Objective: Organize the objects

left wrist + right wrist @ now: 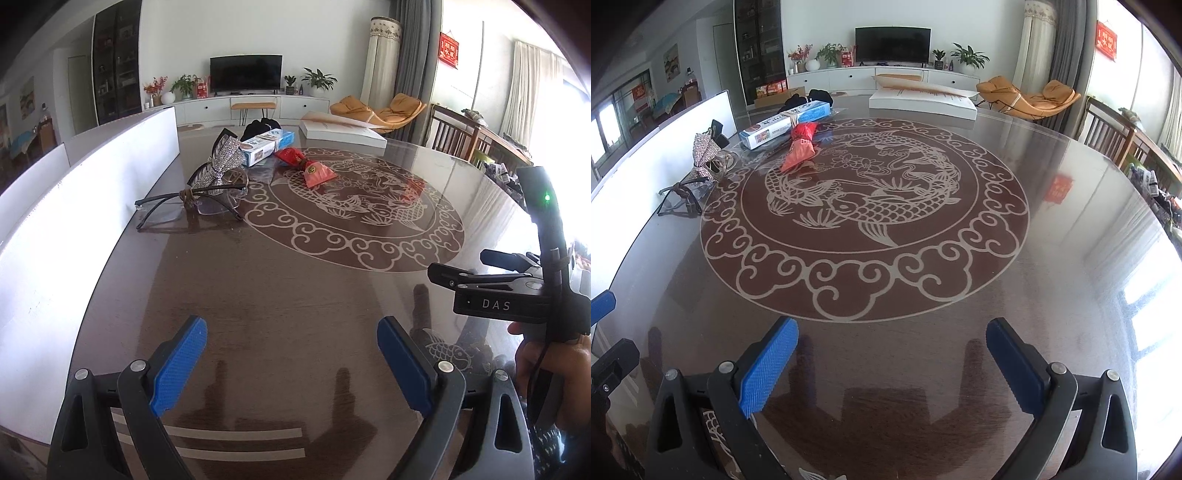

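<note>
On the dark round table (295, 302) a cluster of objects lies at the far left: black-framed glasses (192, 206), a rhinestone bow (221, 162), a blue-and-white box (266, 146), a red-and-pink pouch (310, 166) and a black cloth (260, 127). The same glasses (679, 199), bow (703, 155), box (786, 123) and pouch (799, 147) show in the right wrist view. My left gripper (291, 365) is open and empty above the near table. My right gripper (892, 365) is open and empty; its body shows in the left wrist view (517, 295).
A white upright panel (74, 206) runs along the table's left edge. A flat white box (923, 99) lies at the far edge. Wooden chairs (1108, 136) stand at the right. The table's centre bears a fish medallion pattern (864, 214).
</note>
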